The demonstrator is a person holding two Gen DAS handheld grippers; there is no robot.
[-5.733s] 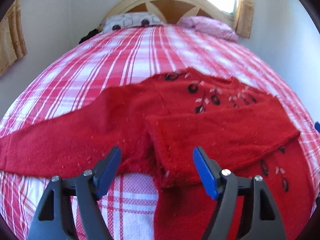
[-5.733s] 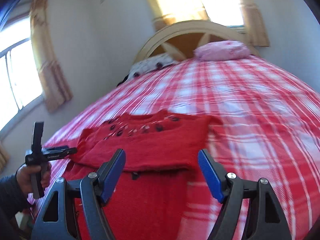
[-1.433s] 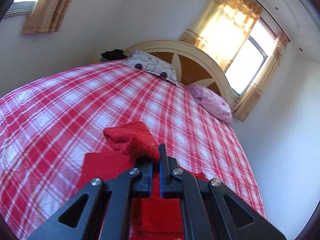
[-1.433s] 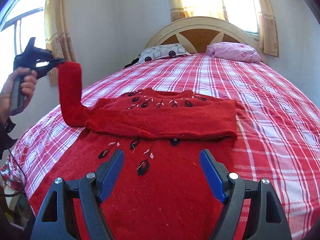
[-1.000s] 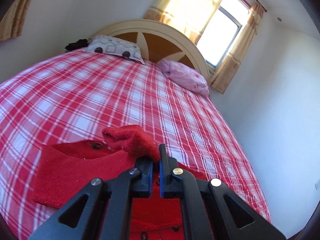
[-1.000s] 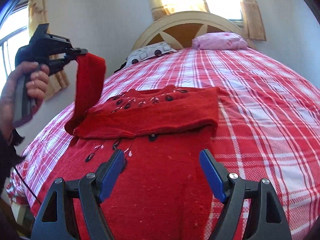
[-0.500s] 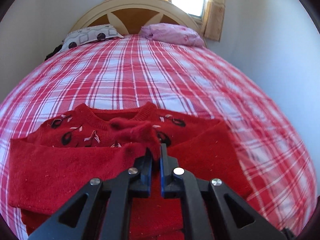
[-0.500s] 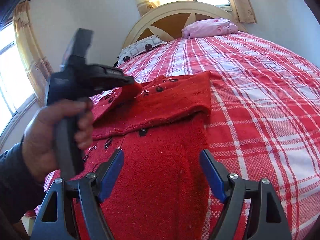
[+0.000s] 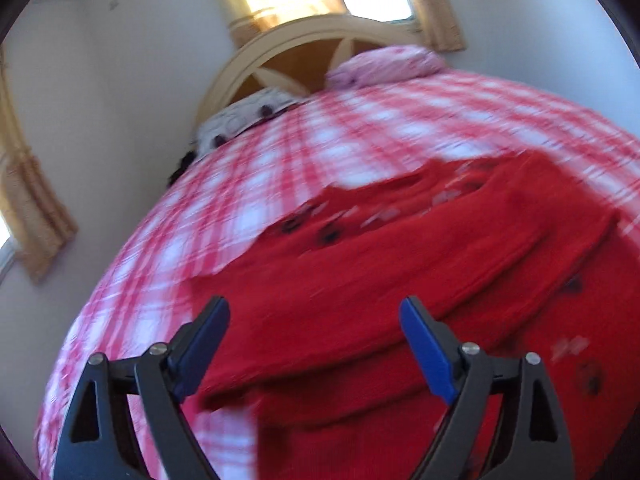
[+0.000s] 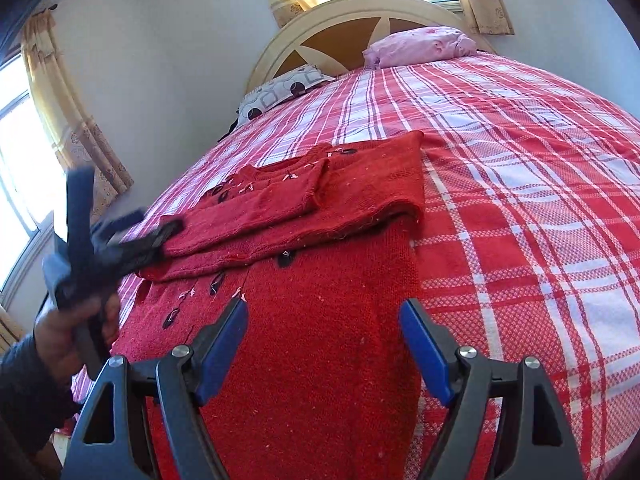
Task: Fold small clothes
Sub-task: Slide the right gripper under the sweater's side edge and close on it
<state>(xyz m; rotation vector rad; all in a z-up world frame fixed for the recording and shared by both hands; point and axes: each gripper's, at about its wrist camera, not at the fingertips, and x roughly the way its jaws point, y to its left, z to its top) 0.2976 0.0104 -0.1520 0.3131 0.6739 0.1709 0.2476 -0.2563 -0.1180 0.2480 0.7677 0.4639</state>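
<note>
Left tongs (image 9: 314,346) just opened wide, nothing between; second sleeve (image 10: 256,210) now lies across chest of red knitted sweater (image 10: 320,320) on plaid bed (image 10: 520,160). Right tongs (image 10: 322,346) wide, empty. Next probably body fold.

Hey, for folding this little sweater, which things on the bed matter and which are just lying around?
Part of the job:
- red knitted sweater with dark flower trim
- left tool, jaws just opened, nothing between them
- right tool, open

Just lying about:
- pink pillow
- grey patterned pillow
- red checked bedspread
</note>
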